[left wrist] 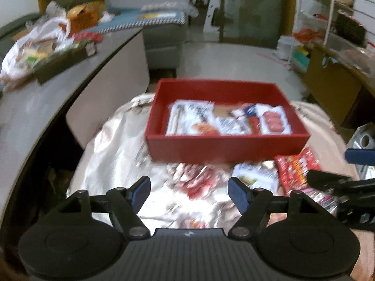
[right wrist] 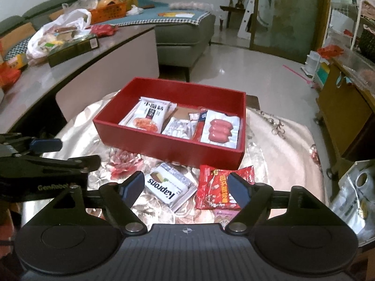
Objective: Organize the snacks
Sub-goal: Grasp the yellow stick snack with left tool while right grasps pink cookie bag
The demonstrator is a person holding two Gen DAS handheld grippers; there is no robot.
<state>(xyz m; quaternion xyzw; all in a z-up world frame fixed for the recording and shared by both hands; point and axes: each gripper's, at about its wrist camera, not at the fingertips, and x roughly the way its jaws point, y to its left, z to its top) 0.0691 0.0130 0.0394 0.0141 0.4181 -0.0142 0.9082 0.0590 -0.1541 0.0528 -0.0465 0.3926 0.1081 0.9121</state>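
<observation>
**Loose packets wait in front of the red box**

Three snacks lie on the table's shiny floral cloth, just beside the near wall of the red box [right wrist: 168, 151]: a white wafer packet [right wrist: 170, 187], a red crinkly packet [right wrist: 221, 187] touching its right side, and a pink packet [right wrist: 222, 214] nearer the table's front edge, partly hidden. All look light, thin and soft, with slick film that may slide on the cloth; a pinch across a sealed edge or the flat middle seems the safest hold. The wafers inside probably crack under a hard squeeze.

The right gripper [right wrist: 185, 187] hovers above the white and red packets, jaws well apart and holding nothing. The left gripper [left wrist: 189, 192] hangs over the cloth to the left, also parted and empty.

The right wrist view is sharp: it shows the box holding a noodle pack [right wrist: 147, 114], a sausage pack [right wrist: 220, 130] and small sachets between. The left wrist view is blurred, yet shows the right gripper reaching in from the table's right edge.
</observation>
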